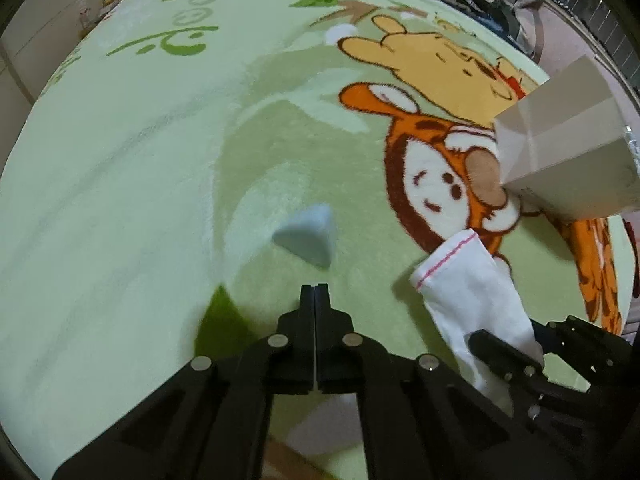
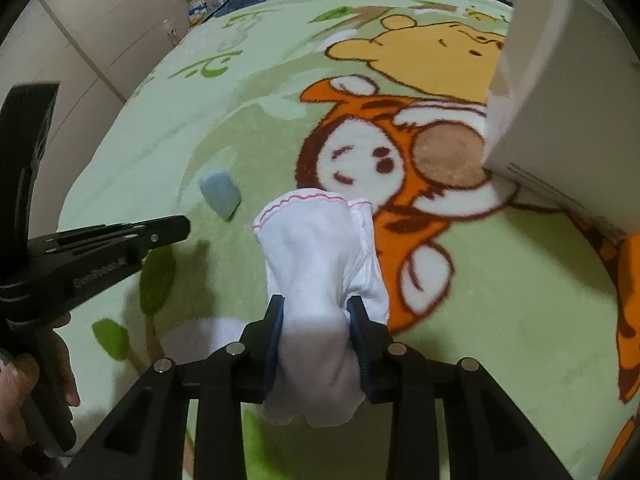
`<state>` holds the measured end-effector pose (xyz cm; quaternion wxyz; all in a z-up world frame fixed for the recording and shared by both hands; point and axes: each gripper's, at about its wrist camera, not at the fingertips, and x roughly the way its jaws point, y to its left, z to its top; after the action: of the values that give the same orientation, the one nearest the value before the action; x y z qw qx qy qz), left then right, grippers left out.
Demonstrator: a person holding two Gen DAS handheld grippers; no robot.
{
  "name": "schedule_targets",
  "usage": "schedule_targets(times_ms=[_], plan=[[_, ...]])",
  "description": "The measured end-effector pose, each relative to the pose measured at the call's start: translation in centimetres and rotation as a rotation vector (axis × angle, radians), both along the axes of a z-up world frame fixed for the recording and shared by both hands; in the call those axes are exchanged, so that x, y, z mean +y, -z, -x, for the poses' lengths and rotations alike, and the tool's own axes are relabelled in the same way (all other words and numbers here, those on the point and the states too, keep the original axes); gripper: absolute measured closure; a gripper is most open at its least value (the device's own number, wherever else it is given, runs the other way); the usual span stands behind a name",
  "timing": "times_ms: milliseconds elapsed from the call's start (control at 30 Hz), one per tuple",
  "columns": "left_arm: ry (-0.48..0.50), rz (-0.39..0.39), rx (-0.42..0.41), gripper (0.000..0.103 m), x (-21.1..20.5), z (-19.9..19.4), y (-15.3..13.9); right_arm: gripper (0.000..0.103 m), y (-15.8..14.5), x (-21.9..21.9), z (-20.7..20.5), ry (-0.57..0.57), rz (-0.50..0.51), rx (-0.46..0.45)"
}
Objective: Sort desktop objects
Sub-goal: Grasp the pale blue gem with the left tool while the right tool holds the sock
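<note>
My right gripper (image 2: 316,308) is shut on a bundle of white socks (image 2: 320,256) with pink stitching at the cuff, held above the green cartoon blanket (image 2: 500,320). In the left wrist view the same white socks (image 1: 472,292) stick out at the lower right, with the right gripper (image 1: 508,356) behind them. My left gripper (image 1: 315,292) is shut with nothing between its fingers, just short of a pale blue wedge-shaped eraser (image 1: 308,236). That blue eraser (image 2: 221,192) lies left of the socks in the right wrist view, beyond the left gripper (image 2: 176,226).
A white cardboard box (image 1: 568,160) stands on the blanket (image 1: 120,200) at the right, also the white box (image 2: 568,92) close by in the right wrist view. A hand (image 2: 24,392) holds the left gripper's handle. Cupboards and floor clutter lie beyond the blanket's far edge.
</note>
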<state>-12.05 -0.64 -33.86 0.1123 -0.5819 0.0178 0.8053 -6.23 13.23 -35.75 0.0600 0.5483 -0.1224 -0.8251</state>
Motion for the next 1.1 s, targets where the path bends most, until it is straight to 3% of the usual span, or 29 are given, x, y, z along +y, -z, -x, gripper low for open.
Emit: schedule_targets(times_ms=[167, 200, 233, 300, 367, 733, 833, 900, 933, 1033, 1100], plan=[[-0.003, 0.015, 0.006, 0.102, -0.4, 0.0, 0.1, 0.071, 0.4, 0.0, -0.4, 0.013, 0.017, -0.008], [0.004, 0.019, 0.011, 0.097, -0.2, 0.3, 0.2, 0.071, 0.4, -0.1, -0.4, 0.015, 0.02, -0.005], [0.013, 0.014, 0.01, 0.088, 0.3, 0.9, 0.4, 0.071, 0.4, -0.2, -0.3, 0.016, 0.024, -0.003], [0.023, -0.005, 0.009, 0.032, 0.9, 1.9, 0.9, 0.071, 0.3, -0.1, -0.2, 0.021, 0.031, 0.003], [0.031, -0.029, 0.001, 0.012, 1.4, 2.8, 1.3, 0.071, 0.2, 0.1, -0.1, 0.025, 0.039, 0.009], [-0.003, 0.139, -0.009, 0.013, 2.7, 5.0, 5.7, 0.069, 1.6, -0.3, 0.7, -0.035, 0.001, -0.022], [0.004, 0.16, -0.005, 0.013, 3.0, 5.0, 5.9, 0.061, 2.7, -1.1, 1.6, -0.048, -0.029, -0.054], [0.013, 0.145, 0.004, 0.014, 2.8, 4.8, 5.5, 0.049, 3.5, -1.6, 2.2, -0.052, -0.047, -0.086], [0.017, 0.137, 0.009, 0.017, 2.7, 4.8, 5.3, 0.046, 3.9, -1.8, 2.5, -0.054, -0.054, -0.103], [0.029, 0.114, 0.024, 0.057, 2.5, 4.5, 4.8, 0.038, 4.2, -2.5, 3.0, -0.072, -0.072, -0.122], [0.038, 0.098, 0.033, 0.06, 2.4, 4.3, 4.4, 0.04, 3.9, -2.6, 3.0, -0.083, -0.078, -0.112]])
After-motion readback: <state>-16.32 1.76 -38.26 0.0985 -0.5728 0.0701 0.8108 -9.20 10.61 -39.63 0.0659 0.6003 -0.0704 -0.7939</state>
